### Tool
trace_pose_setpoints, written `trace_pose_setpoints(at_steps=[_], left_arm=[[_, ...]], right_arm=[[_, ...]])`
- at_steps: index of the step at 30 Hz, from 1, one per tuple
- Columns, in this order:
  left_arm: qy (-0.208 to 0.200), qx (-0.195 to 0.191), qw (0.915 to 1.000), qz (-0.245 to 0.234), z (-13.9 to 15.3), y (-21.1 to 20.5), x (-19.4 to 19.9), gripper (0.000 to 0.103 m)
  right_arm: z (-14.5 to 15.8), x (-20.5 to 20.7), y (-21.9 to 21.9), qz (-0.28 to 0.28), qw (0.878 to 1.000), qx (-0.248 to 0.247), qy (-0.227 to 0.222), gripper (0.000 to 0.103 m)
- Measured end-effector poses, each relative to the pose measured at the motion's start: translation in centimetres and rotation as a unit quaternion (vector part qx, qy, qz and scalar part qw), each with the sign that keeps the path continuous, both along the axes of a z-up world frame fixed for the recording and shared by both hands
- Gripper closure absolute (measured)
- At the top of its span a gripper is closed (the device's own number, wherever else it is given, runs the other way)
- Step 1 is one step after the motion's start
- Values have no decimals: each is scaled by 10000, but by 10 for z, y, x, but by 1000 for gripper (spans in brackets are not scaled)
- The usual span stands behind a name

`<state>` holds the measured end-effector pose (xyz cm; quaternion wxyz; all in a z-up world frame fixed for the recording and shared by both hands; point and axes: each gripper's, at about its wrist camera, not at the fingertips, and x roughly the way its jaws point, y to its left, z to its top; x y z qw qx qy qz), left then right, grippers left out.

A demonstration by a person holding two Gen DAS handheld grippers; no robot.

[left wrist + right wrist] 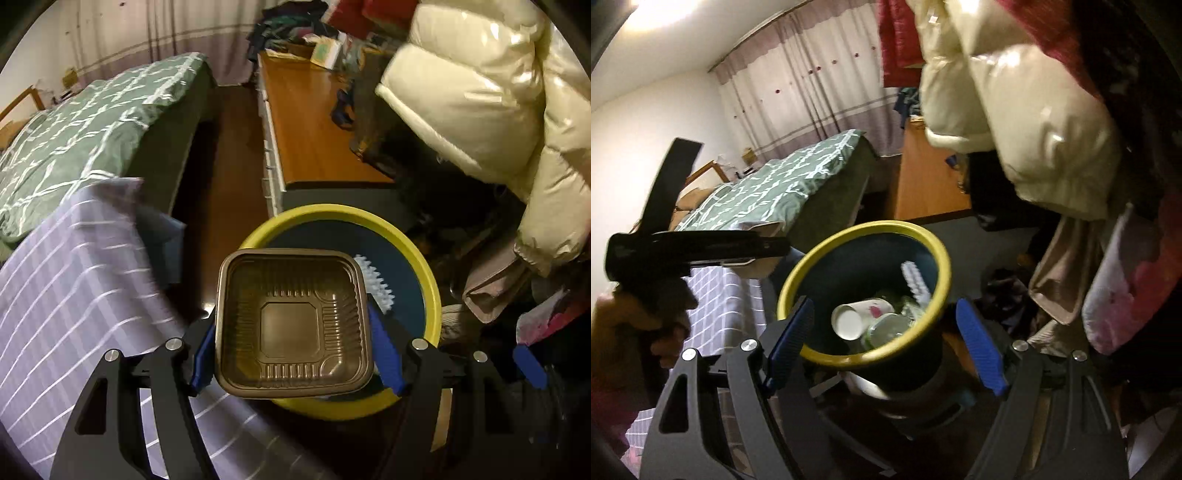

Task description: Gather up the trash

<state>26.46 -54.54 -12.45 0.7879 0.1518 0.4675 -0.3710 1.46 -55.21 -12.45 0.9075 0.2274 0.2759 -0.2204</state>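
The left tool (293, 343) pinched a brown plastic tray (293, 325) between its blue pads, open side facing the camera, held above the yellow-rimmed bin (430, 280). The tray hid most of the bin's inside in the left wrist view; only a white ridged piece (375, 282) showed past its edge. The right tool (884, 347) stood spread with nothing between its pads, the bin (942, 258) beyond them. Inside lay a paper cup (857, 314) and blurred clear trash that was hard to make out. At the left edge, a hand (639, 314) appeared dim and partly cut off. A green patterned bed (74, 136), a wooden bench (310, 129), a cream puffer jacket (480, 92) and curtains (812, 92) filled the room.
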Motion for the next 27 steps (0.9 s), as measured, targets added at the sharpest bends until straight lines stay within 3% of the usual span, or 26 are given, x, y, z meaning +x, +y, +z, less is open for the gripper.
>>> trace_pose_setpoints(at_steps=[5,9,12,16,18,23,27], left_arm=[[131,55,9998,-102,-16,-39,2,32],[50,-10,9999,-96,-16,-36,4,16],[16,-143,9999,-54,-6,-21,7,15],[-46,-497,9987,103,21,20,-1,14],[-197,-738,9969,186,40,52,-13,9],[-1019,-1031,9886,402,85,137,-60,5],[-1403,-1227,9794,782,108,210,-91,5]], right_arm=[[-4,-4,-9,-122,9999,68,12,28],[-3,-9,-12,-162,9998,72,-16,28],[-1,-11,-9,-149,9999,62,-32,28],[2,-10,-2,-60,10000,20,-39,27],[6,-7,4,43,10000,-15,-46,27],[16,1,31,413,9990,-138,-75,27],[25,6,54,663,9974,-270,-125,26]])
